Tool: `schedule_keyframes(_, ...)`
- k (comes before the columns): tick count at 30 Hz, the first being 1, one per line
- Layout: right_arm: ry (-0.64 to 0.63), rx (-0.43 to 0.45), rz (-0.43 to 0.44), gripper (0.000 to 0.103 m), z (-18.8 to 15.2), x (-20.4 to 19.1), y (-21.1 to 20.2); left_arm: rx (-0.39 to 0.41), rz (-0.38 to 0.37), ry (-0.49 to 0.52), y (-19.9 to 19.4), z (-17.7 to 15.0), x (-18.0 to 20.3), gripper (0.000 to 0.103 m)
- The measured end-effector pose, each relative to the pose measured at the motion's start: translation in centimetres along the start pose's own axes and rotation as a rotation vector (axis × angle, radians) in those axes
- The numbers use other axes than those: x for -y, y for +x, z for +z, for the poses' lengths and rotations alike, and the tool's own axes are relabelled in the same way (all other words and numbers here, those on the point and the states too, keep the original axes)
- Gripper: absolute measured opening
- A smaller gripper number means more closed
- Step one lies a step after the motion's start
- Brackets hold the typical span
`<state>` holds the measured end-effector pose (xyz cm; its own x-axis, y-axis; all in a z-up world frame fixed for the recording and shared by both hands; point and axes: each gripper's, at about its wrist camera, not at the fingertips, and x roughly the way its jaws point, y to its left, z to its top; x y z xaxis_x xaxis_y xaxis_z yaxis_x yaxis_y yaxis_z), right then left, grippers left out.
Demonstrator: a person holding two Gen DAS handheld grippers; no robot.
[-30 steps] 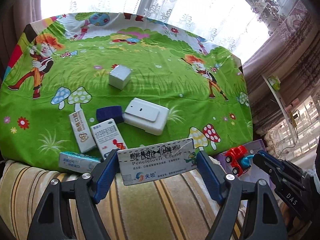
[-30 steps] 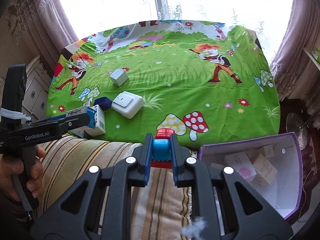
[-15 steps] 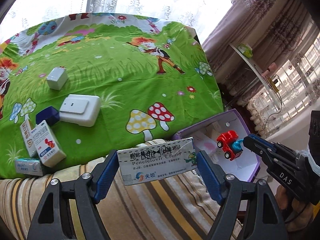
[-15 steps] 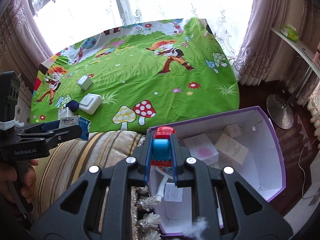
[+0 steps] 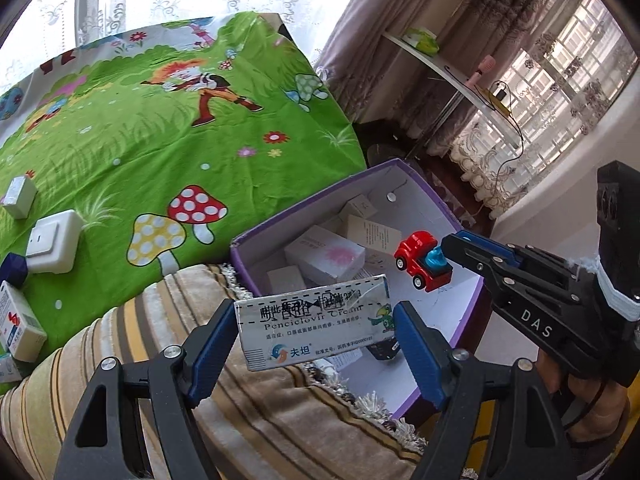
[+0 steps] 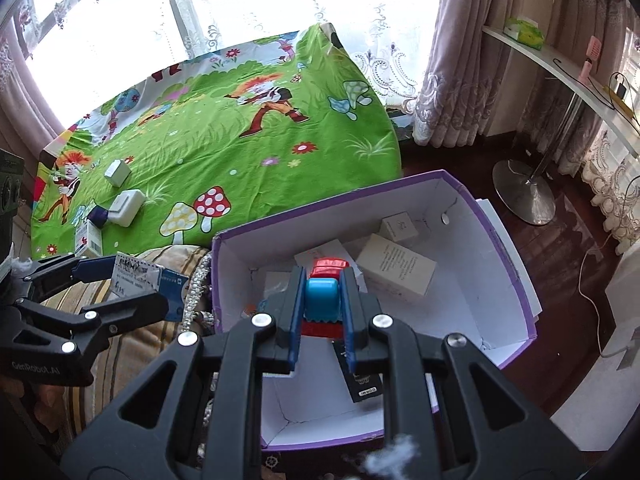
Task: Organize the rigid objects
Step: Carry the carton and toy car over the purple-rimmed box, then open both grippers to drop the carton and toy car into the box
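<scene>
Seen from the left wrist, the left gripper has its jaws clamped on the two ends of a white Penciclovir cream carton, held level in the air over a striped cushion at the near left edge of an open purple storage box. Beyond the carton, the right gripper reaches over the box from the right, pinching a red toy car above several pale cartons lying inside. Left of the box, a green cartoon-print cloth carries a white switch plate, a small white cube box, a dark blue box and a medicine carton at the frame's edge. From the right wrist, the right gripper has its jaws shut against the blue cab of the toy car, which hangs over the middle of the purple storage box; a beige carton and a smaller cube box lie toward the far right corner of the box, and a black item rests on its floor near the front wall. To the left of the box, the left gripper holds the cream carton above the cushion, with the green cloth stretching behind it.
</scene>
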<state>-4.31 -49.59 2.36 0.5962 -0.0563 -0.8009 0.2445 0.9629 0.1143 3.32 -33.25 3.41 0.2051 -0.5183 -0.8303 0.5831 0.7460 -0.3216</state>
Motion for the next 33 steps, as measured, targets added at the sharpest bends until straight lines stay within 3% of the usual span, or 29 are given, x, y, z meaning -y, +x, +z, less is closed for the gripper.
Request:
schedule_keyframes(7,0.031,0.002,-0.064,0.02,-0.5,1.8,-0.1,-0.008,-0.047,0.054,0.9,0.3,1.9,0.08)
schedule_keyframes(13,0.062,0.006,-0.108,0.022,-0.5,2.9,-0.1,-0.026,-0.072,0.016,1.4,0.3,1.4,0.082)
schedule_keyframes(17,0.061,0.008,-0.105,0.041,-0.6,2.7,-0.2,-0.005,-0.057,-0.009,0.6,0.2,0.5,0.082)
schedule_keyframes(20,0.044,0.01,-0.084,0.05,-0.6,1.9,-0.1,0.012,-0.049,-0.037,0.0,0.2,-0.5,0.082)
schedule_keyframes(28,-0.005,0.018,-0.023,0.06,-0.3,-1.0,0.0,0.059,0.016,-0.071,-1.8,-0.2,-3.4,0.082)
schedule_keyframes(33,-0.04,0.022,0.016,0.061,0.0,-3.3,0.1,0.076,0.029,-0.132,-3.0,-0.9,-6.4,0.082)
